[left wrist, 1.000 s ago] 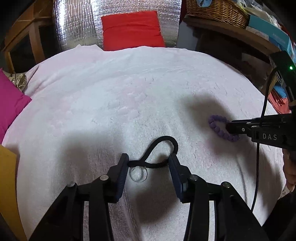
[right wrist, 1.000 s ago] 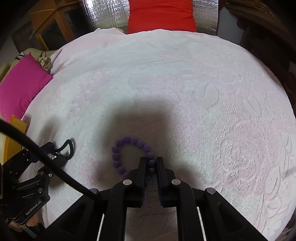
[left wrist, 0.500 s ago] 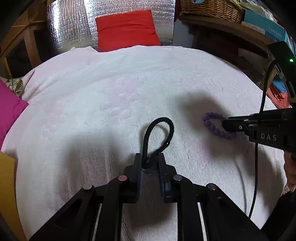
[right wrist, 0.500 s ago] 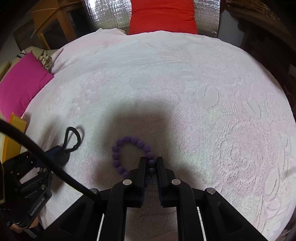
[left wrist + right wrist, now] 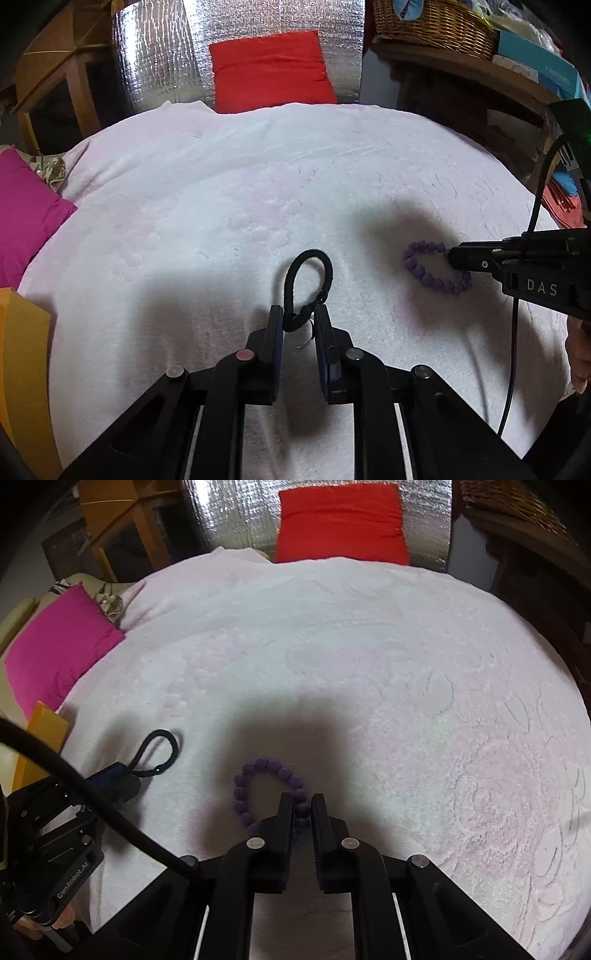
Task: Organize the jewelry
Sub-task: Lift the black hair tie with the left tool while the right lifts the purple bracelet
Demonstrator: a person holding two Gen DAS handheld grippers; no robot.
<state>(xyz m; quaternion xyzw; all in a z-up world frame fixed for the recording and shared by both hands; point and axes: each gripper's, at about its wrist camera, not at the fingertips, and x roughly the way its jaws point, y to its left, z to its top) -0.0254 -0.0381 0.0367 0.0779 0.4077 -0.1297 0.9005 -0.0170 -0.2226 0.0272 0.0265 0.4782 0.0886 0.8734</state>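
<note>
A black cord bracelet (image 5: 308,284) with a small metal clasp lies as a loop on the white bedspread (image 5: 258,192). My left gripper (image 5: 298,319) is shut on its near end. It also shows in the right wrist view (image 5: 157,753) at the left. A purple bead bracelet (image 5: 266,794) lies on the bedspread (image 5: 369,664). My right gripper (image 5: 303,806) is shut on its near right side. In the left wrist view the bead bracelet (image 5: 432,267) sits to the right, with my right gripper (image 5: 452,258) closed on it from the right.
A red cushion (image 5: 269,72) leans on silver foil at the far edge. A pink cushion (image 5: 26,210) lies at the left. A yellow board (image 5: 18,369) stands at the near left. A wicker basket (image 5: 428,18) and boxes sit on a shelf at the right.
My left gripper closed from wide open onto the black cord bracelet, which turned from lying crosswise to a loop pointing away. The right gripper stayed shut on the bead bracelet.
</note>
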